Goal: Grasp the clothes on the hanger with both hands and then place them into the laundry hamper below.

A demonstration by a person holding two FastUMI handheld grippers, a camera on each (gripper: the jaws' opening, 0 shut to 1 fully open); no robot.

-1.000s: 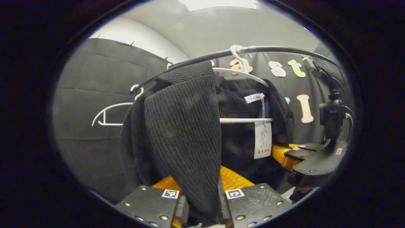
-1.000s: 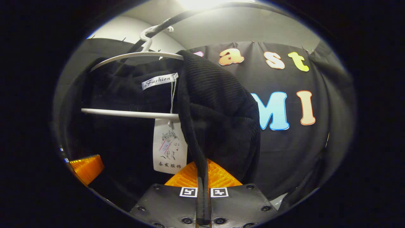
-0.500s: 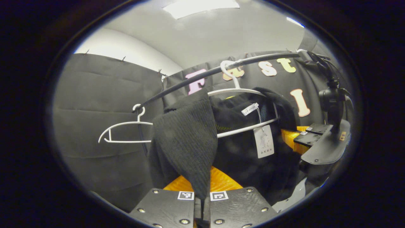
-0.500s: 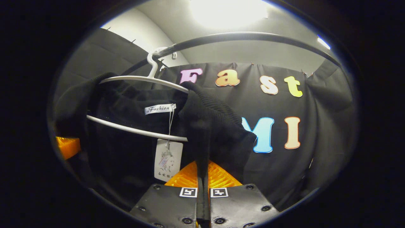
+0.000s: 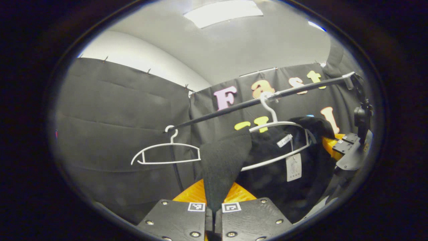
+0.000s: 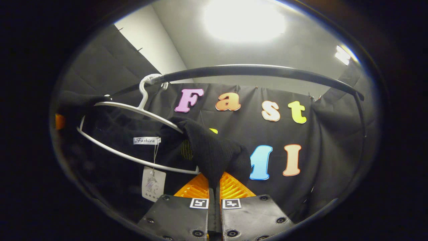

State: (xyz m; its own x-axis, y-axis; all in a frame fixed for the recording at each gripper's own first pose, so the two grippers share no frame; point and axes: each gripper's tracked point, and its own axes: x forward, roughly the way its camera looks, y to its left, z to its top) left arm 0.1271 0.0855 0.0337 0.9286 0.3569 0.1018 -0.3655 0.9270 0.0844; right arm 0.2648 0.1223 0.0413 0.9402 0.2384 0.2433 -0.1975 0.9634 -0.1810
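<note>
- Two grippers pinch one black sweater (image 5: 224, 164): left gripper (image 5: 214, 209) and right gripper (image 6: 215, 202) both have jaws clamped on it.
- It hangs on a white hanger (image 6: 133, 108).

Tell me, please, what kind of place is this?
Probably an indoor recording booth set up as a clothes-hanging corner: black cloth walls, a dark clothes rail with white hangers, and a black knitted garment gripped by both grippers.

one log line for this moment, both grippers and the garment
left hand-held gripper: shut on black garment | right hand-held gripper: shut on black garment | garment on white hanger | hanger on rail
</note>
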